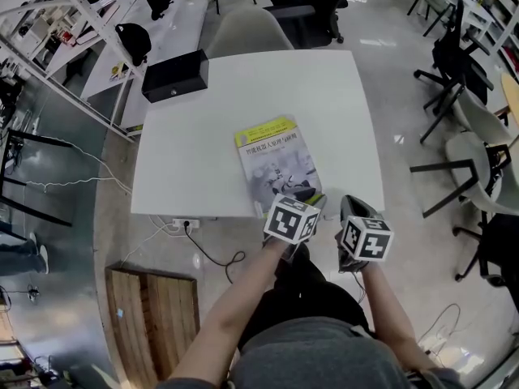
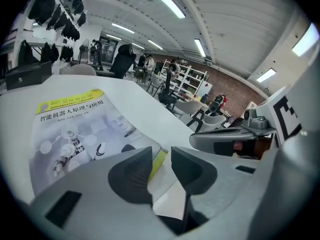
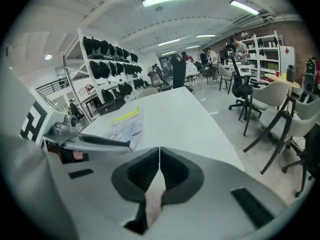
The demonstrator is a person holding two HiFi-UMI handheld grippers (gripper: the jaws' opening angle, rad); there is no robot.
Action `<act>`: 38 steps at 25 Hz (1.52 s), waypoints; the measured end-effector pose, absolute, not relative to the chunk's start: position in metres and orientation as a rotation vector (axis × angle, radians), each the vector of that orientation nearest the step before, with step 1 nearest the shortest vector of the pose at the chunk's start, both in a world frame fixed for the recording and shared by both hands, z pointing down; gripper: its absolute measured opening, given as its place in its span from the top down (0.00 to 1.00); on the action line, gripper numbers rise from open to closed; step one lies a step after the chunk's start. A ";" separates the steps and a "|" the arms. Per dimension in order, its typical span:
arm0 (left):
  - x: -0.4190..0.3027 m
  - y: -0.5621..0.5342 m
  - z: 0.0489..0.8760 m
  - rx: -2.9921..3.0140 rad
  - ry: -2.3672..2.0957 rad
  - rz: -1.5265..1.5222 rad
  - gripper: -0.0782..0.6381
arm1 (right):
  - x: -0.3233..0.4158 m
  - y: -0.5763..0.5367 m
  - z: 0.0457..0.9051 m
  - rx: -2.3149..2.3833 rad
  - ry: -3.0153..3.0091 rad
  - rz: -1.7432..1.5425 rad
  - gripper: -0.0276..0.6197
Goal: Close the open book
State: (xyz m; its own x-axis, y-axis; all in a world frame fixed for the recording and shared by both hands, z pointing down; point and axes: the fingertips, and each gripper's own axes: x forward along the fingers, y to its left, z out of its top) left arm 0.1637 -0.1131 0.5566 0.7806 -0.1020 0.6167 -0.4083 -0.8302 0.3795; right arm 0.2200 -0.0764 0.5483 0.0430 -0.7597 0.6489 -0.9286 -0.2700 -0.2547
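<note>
Bright overhead strip lights, fisheye-warped edges, sharp

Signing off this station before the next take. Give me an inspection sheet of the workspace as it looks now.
Surface: white table, no marks seen.
Job's things: book lies closed, cover up, near the front edge.
Clutter: black box at a far corner.
Grippers: left gripper open at the book's near corner; right gripper shut, empty.
Cables: power strip below the front edge, cable trailing on the floor.
Surroundings: chairs, wooden pallet.
</note>
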 end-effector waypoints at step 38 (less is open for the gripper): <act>-0.037 -0.165 0.483 2.406 -1.157 0.426 0.88 | 0.143 -0.118 0.486 1.873 -2.091 0.867 0.95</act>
State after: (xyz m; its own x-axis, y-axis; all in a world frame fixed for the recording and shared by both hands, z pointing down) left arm -0.0367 -0.1652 0.4827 0.6035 -0.6592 0.4486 -0.7927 -0.5566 0.2487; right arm 0.1428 -0.1182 0.4856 -0.1750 -0.8387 0.5158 -0.9576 0.0232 -0.2871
